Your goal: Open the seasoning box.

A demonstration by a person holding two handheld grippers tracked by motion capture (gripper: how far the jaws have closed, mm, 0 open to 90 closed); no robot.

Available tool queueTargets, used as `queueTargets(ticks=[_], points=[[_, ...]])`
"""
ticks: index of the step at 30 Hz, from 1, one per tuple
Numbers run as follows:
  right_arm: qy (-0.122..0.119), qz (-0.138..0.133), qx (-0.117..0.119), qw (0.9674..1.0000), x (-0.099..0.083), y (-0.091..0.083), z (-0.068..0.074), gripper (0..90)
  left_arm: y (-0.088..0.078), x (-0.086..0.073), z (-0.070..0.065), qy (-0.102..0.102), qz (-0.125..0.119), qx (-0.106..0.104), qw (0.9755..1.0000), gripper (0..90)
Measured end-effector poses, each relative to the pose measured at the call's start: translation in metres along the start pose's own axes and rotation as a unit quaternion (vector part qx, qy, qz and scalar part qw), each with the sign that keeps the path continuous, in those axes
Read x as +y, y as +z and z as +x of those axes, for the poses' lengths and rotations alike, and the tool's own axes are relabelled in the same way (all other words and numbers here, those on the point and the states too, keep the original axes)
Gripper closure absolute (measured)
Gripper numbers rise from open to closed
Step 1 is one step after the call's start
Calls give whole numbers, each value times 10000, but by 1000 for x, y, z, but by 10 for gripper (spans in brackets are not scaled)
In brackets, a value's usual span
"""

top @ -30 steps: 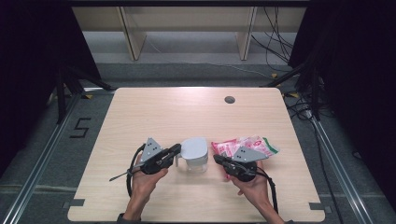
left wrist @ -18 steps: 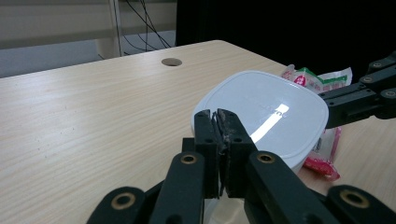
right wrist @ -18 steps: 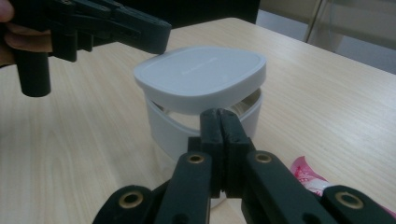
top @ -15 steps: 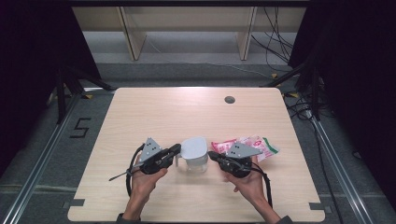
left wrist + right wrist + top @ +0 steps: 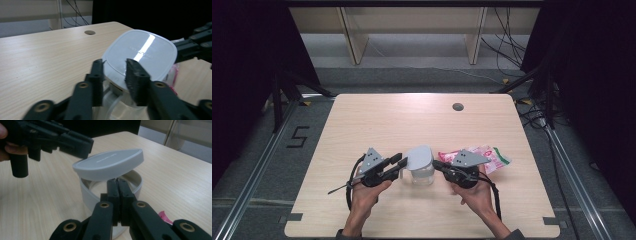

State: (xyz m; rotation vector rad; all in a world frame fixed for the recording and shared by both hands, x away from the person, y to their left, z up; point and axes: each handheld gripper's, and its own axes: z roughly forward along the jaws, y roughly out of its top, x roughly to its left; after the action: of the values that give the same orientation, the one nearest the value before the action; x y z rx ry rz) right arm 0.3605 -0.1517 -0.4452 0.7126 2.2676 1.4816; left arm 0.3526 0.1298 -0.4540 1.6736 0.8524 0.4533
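Tilted lid [image 5: 419,156] on container [image 5: 424,175], between left claw [image 5: 400,163] and right claw [image 5: 437,164].

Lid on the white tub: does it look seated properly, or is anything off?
The lid is askew: it sits tilted on the tub, raised on one side with a gap over the rim. The left gripper, jaws just opening, straddles the lid's edge. The right gripper is shut at the tub's rim.
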Motion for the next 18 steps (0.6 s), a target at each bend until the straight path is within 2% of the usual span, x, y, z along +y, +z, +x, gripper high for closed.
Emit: queueTargets(ticks=[2, 4, 6, 7, 8, 9, 10, 11, 12, 13, 15, 16, 17, 18], points=[[-54, -8, 77, 10000, 2, 1, -1, 900, -5, 1, 0, 122, 4, 71, 9999, 536], [67, 23, 67, 10000, 4, 1, 1, 900, -10, 1, 1, 91, -57, 124, 9999, 471], [109, -12, 114, 9999, 7, 2, 3, 900, -16, -1, 0, 66, -14, 176, 9998, 417], [61, -2, 149, 9999, 9, 3, 3, 899, -19, -2, 0, 154, 26, 189, 9997, 385], [-186, -136, 51, 9997, 10, 5, 2, 898, -21, -5, -2, 203, 87, 195, 9996, 355], [-100, -168, 74, 9998, 11, 7, 5, 897, -23, -8, -3, 228, 152, 208, 9994, 337], [-121, -78, 120, 9998, 12, 7, 5, 896, -24, -12, -4, 278, 182, 147, 9993, 315], [-123, -127, 135, 9998, 13, 9, 7, 894, -25, -16, -6, 230, 306, 132, 9992, 286], [-15, -41, 166, 9999, 15, 9, 10, 890, -25, -18, -8, 166, 380, 148, 9990, 260], [-73, -139, 108, 9998, 15, 11, 10, 889, -24, -21, -10, 123, 426, 122, 9989, 244], [-121, -177, 204, 9996, 17, 14, 11, 888, -24, -26, -14, 177, 520, 40, 9985, 218], [-173, -207, 173, 9995, 17, 16, 12, 888, -24, -28, -16, 142, 507, -24, 9986, 211], [-83, -108, 169, 9998, 17, 15, 14, 888, -25, -29, -18, 161, 509, 33, 9986, 211], [-109, -182, 149, 9997, 17, 18, 16, 887, -26, -30, -19, 279, 498, 91, 9983, 208]])
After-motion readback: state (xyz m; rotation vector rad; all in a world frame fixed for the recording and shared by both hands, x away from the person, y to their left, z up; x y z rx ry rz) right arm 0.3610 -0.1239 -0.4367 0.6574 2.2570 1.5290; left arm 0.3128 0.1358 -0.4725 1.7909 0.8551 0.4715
